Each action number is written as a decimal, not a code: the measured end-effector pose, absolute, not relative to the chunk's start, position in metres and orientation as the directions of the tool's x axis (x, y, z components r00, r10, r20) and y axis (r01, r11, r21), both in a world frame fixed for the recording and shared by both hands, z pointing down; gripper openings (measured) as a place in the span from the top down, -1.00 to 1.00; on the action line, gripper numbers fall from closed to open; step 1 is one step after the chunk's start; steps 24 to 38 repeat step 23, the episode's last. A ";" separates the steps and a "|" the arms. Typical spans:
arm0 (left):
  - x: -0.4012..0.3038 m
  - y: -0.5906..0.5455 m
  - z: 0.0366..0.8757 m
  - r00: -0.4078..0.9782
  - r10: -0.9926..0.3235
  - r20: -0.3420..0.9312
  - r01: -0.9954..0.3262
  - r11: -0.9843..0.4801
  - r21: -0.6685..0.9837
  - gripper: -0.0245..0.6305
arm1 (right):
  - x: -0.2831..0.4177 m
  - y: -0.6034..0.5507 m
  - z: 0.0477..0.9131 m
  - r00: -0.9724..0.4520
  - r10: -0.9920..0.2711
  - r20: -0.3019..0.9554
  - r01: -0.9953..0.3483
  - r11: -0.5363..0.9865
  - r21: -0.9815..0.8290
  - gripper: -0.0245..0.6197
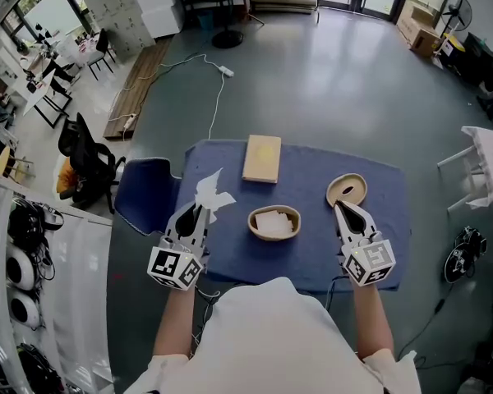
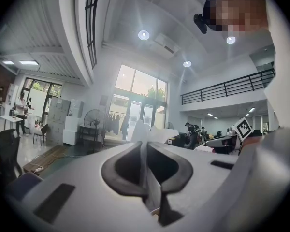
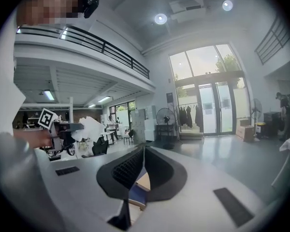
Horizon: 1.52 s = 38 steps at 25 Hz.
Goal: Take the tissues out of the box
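Left gripper [image 2: 146, 148] fingers [image 2: 118, 170] pinch tissue [image 1: 214, 191].

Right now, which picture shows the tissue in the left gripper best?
The head view. There the whole tissue sticks up from the left gripper, crumpled and white. The left gripper view shows only a bit of it past the closed jaws. The right gripper view shows it small and far away, at the left.
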<state>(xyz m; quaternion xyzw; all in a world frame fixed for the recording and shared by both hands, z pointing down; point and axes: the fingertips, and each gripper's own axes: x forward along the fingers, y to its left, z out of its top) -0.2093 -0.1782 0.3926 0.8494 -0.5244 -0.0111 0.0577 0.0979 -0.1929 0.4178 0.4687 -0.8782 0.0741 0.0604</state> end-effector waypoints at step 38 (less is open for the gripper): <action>-0.207 -0.178 0.397 0.463 -0.886 0.038 -0.882 -0.456 0.121 0.83 | 0.091 -0.186 0.418 -0.557 -0.811 0.176 -0.829 0.554 -0.070 0.81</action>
